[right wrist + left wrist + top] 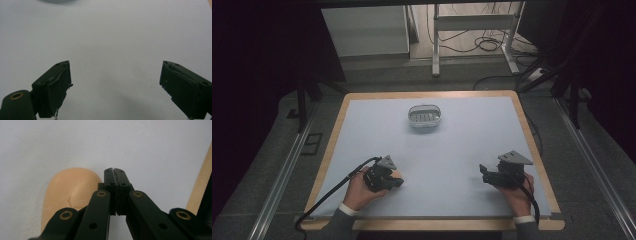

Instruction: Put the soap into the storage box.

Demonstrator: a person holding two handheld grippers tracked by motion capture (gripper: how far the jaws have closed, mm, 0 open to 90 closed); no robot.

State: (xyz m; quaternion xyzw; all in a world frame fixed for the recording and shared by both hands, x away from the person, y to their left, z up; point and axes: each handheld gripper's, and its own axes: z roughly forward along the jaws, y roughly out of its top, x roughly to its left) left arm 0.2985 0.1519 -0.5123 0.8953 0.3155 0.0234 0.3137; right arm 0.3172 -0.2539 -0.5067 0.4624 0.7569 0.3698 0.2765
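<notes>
Lying flat on the pale blue-grey mat [447, 160], a peach-coloured soap bar [67, 192] sits just beside the left gripper [399, 181]. The bar is smooth and rounded like an oval, with a faint mark pressed into its top. The mat is matte and covers a table [334, 145] with a light wooden edge. Near the far middle of the mat stands a soap dish [424, 116], oval, grey-white, with ribs on its inside; it is well apart from both hands.

In the left gripper view, the two black jaws are pressed together with nothing between them, and the soap bar lies to their left, partly hidden behind the jaw links with brass-coloured rivets. The high view shows of the bar a small peach edge beside the left gripper. In the right gripper view, the jaws of the right gripper [115, 82] are spread wide over bare mat, and their dark pads look worn and rough at the edges.

From the high view, the left hand [359, 192] comes in from the lower left, its wrist in a white cuff, and holds its gripper low on the mat, turned toward the right. The right hand [514, 192] rests near the right edge of the mat, its gripper pointed to the left, a grey three-cornered plate on top.
</notes>
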